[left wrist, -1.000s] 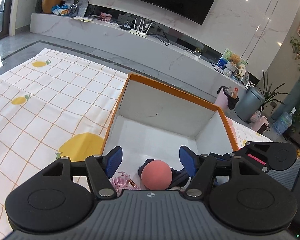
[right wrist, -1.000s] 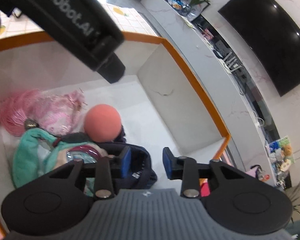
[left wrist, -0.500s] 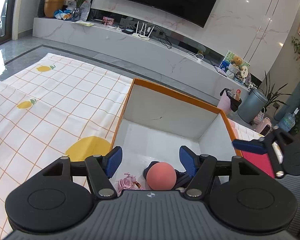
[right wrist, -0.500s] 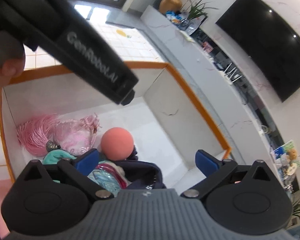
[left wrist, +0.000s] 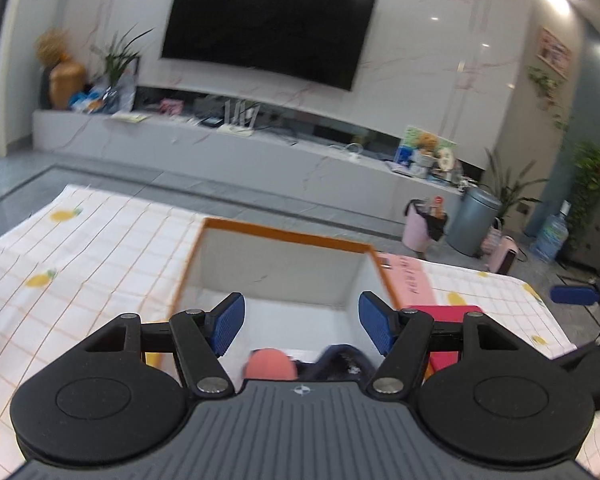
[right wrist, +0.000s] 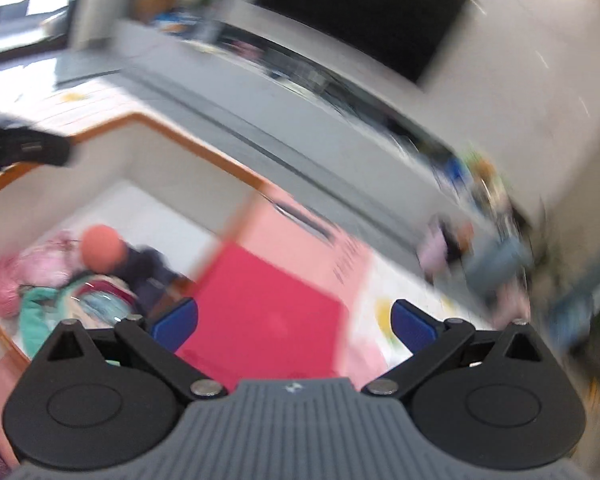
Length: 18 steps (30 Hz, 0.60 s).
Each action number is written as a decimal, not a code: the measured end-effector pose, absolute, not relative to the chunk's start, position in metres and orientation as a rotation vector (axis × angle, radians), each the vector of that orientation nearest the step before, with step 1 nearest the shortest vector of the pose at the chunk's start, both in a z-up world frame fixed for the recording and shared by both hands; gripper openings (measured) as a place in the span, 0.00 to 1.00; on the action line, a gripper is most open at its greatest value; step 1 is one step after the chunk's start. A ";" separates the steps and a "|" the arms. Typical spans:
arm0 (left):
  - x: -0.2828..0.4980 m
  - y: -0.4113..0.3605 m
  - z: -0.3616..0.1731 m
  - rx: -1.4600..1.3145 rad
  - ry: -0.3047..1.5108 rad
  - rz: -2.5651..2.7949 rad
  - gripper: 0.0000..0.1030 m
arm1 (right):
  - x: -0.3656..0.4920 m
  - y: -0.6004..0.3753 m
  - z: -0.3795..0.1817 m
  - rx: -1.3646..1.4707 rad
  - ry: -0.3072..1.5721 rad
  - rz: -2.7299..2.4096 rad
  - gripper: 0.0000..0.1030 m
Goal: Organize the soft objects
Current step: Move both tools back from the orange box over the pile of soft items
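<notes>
An orange-rimmed white box (left wrist: 284, 230) stands on the mat and holds the soft things. Inside lie a coral ball (left wrist: 270, 364), a navy cloth item (left wrist: 340, 360), a pink fluffy piece (right wrist: 32, 272) and a teal garment (right wrist: 36, 316). My left gripper (left wrist: 302, 324) hovers open above the box's near side, with nothing between its jaws. My right gripper (right wrist: 296, 324) is open wide and empty, over the red and pink flap (right wrist: 268, 312) beside the box (right wrist: 148, 160). The right wrist view is blurred by motion. One right pad (left wrist: 572, 294) shows at the left view's right edge.
A white mat (left wrist: 80, 256) with orange checks and lemons lies under the box. Behind it runs a long grey TV console (left wrist: 260, 148) below a wall-mounted television. A grey bin (left wrist: 474, 220) and a pink bin (left wrist: 418, 226) stand at the far right.
My right gripper's jaws spread wide, and it rolled and drew up and out of the box to its right side. My left gripper rose and pulled back, still open.
</notes>
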State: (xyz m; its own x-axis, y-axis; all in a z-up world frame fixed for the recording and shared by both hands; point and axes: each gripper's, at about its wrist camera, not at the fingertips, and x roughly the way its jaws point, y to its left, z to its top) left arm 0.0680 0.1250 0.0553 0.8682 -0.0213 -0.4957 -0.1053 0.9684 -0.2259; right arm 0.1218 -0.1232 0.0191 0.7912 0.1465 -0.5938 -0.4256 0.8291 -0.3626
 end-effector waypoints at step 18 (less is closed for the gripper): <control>0.058 0.028 0.028 -0.171 0.555 -0.114 0.75 | 0.113 -0.255 -0.043 -0.193 0.804 0.218 0.98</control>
State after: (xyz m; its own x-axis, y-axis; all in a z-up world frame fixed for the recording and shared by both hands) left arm 0.0575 0.0284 0.0278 0.8441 -0.1531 -0.5139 0.0611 0.9796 -0.1916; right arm 0.1129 -0.2551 -0.0429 0.6737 0.1193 -0.7293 -0.2651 0.9602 -0.0879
